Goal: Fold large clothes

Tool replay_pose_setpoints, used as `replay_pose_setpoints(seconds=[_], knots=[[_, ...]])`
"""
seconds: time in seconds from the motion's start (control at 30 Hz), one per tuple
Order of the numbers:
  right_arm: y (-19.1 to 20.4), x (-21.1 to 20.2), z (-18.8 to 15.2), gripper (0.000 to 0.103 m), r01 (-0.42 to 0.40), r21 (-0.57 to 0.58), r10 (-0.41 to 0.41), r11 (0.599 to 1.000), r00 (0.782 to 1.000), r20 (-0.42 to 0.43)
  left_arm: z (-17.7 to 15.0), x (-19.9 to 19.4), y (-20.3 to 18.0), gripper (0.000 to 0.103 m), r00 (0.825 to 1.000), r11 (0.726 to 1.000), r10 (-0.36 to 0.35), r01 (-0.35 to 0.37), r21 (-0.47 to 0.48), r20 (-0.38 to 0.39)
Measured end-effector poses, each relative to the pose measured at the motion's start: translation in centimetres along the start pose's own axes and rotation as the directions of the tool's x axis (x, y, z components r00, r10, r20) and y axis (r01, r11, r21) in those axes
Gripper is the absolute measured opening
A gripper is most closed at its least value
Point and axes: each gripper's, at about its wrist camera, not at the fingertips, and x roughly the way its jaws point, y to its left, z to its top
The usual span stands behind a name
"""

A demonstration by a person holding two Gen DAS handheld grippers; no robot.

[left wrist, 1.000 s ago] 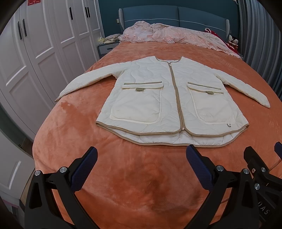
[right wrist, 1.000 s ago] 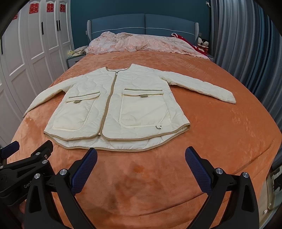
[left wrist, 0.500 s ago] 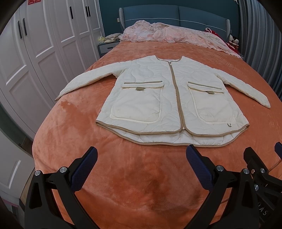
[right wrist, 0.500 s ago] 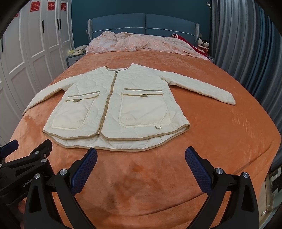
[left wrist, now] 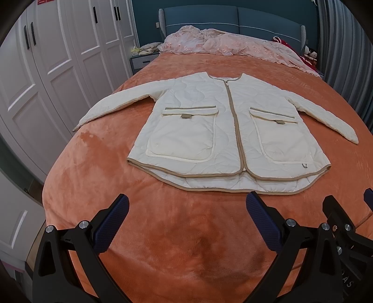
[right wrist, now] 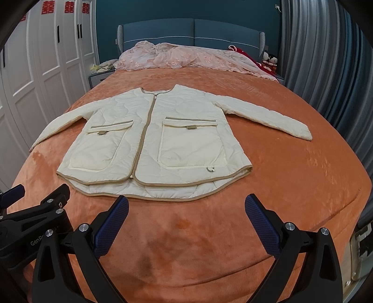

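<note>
Plainly, one jacket with two pockets; left tool and right tool both released

Both wrist views low at bed foot, facing headboard; share jacket, left view further left.

Soft, even indoor light, sharp focus, heavy fisheye bending and dark vignetted corners

Red double-happiness "囍" paper signs are stuck at the top of the white panelled wardrobe doors on the left. The black plastic left gripper bears white lettering "GenRo", the rest hidden.
</note>
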Motion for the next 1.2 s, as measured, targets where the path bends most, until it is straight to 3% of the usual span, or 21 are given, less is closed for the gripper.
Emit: replay_pose_setpoints(seconds=[0.27,0.77,1.07,1.2], knots=[[-0.1,0.2,0.0,0.098,-0.001,0.006,0.001,1.000,1.000,0.003,-0.9,-0.5,0.2,0.098,1.000,1.000,-0.003,0.003,0.003,0.005],[-0.3,0.6,0.1,0.098,-0.010,0.002,0.010,1.000,1.000,-0.002,0.2,1.0,0.0,0.098,1.000,1.000,0.004,-0.004,0.008,-0.022],[-0.9,2.7,0.2,0.098,-0.019,-0.013,0.019,1.000,1.000,0.019,0.4,2.3,-0.3,0.098,1.000,1.000,0.009,-0.009,-0.003,0.001],[-2.7,4.9,0.8,0.098,-0.033,0.038,0.033,0.999,0.999,-0.005,0.8,3.2,-0.4,0.098,1.000,1.000,0.022,-0.021,-0.019,0.023]])
